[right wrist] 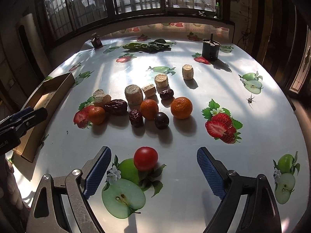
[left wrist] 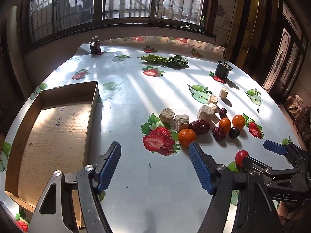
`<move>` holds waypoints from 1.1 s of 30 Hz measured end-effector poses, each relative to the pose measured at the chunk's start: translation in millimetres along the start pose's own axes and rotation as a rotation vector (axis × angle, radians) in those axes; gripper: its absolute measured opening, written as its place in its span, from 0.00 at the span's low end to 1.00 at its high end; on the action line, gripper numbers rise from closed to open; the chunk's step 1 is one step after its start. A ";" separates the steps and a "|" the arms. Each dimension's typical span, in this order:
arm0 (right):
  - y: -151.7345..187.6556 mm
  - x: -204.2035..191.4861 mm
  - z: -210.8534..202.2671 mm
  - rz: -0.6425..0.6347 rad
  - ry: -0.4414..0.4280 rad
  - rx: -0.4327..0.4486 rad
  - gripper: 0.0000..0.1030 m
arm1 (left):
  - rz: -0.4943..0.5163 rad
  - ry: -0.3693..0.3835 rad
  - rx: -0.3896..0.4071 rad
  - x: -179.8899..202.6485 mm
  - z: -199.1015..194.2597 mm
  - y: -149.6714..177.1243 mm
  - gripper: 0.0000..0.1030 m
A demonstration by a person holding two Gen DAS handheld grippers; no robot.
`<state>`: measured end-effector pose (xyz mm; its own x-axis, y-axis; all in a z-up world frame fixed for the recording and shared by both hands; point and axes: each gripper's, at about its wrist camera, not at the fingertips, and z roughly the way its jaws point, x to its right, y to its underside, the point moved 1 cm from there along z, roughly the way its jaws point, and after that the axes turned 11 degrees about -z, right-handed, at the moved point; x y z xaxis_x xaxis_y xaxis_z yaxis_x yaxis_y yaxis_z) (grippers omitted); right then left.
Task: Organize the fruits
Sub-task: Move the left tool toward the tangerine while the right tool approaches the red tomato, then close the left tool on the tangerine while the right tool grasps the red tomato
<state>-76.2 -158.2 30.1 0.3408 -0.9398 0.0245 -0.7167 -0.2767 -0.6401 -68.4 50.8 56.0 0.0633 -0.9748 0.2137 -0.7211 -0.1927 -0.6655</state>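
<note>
My right gripper (right wrist: 153, 171) hangs with jaws spread wide around the red cherry tomato (right wrist: 145, 158), not touching it. My left gripper (left wrist: 154, 167) gapes over bare tablecloth (left wrist: 136, 89), nothing between its pads. The cardboard box (left wrist: 58, 128) lies left; oranges (right wrist: 181, 107) sit farther off.

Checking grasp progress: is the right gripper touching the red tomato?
Apart. The right wrist view shows the tomato between the right gripper's open fingers, with tablecloth visible on both sides.
</note>
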 end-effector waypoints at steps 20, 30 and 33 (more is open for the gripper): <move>2.1 -1.4 8.9 -0.018 0.034 -0.006 0.89 | 0.026 -0.029 -0.032 13.2 16.6 3.0 0.70; 3.1 2.7 6.7 -0.036 0.011 0.005 0.89 | 0.005 0.035 -0.099 15.3 36.4 -0.9 0.70; 3.0 2.3 6.8 -0.044 -0.023 0.012 0.89 | 0.018 0.067 -0.118 24.2 45.8 -2.5 0.70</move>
<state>-73.5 -159.9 23.1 0.3864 -0.9217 0.0352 -0.6934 -0.3154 -0.6478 -33.4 22.7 30.1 0.0062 -0.9677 0.2520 -0.7980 -0.1567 -0.5820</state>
